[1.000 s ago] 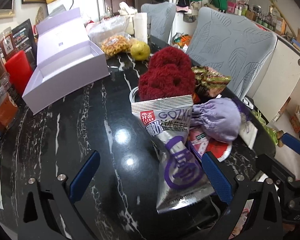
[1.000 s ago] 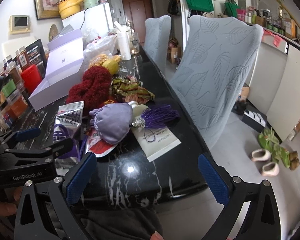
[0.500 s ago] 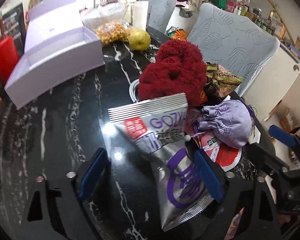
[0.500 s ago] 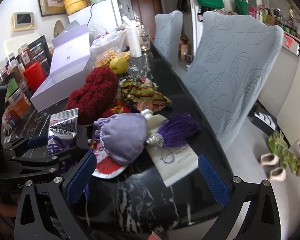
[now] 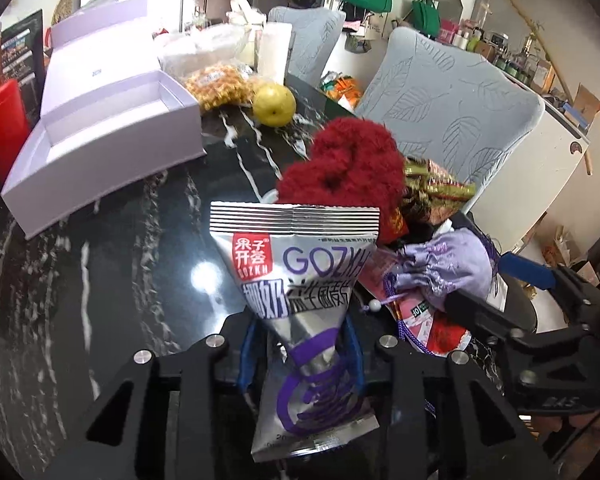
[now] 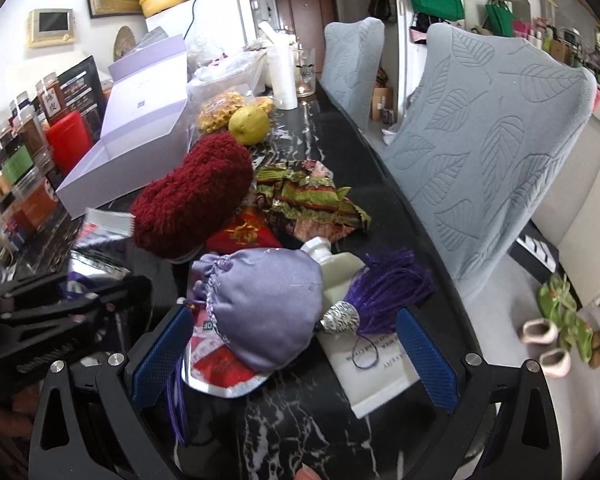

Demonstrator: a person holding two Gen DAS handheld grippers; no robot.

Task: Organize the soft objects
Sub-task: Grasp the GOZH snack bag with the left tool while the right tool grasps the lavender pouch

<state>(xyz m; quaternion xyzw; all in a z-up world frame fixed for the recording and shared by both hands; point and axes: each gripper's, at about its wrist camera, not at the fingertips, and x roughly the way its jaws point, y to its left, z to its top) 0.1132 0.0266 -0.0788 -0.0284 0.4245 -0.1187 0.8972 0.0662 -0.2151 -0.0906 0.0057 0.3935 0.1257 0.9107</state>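
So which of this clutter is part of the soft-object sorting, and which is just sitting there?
Job:
silver snack pouch, clamped in left gripper
lilac drawstring pouch, between open right gripper fingers
red fuzzy item
open lilac box

Lying about:
pear
white tube

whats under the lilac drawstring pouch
The lilac drawstring pouch lies partly on a red and silver snack packet and against a white tube. Whatever is right under its middle is covered.

A yellow pear (image 5: 274,104) sits on the black marble table (image 5: 100,280) beside two grey-covered chairs (image 6: 496,136).
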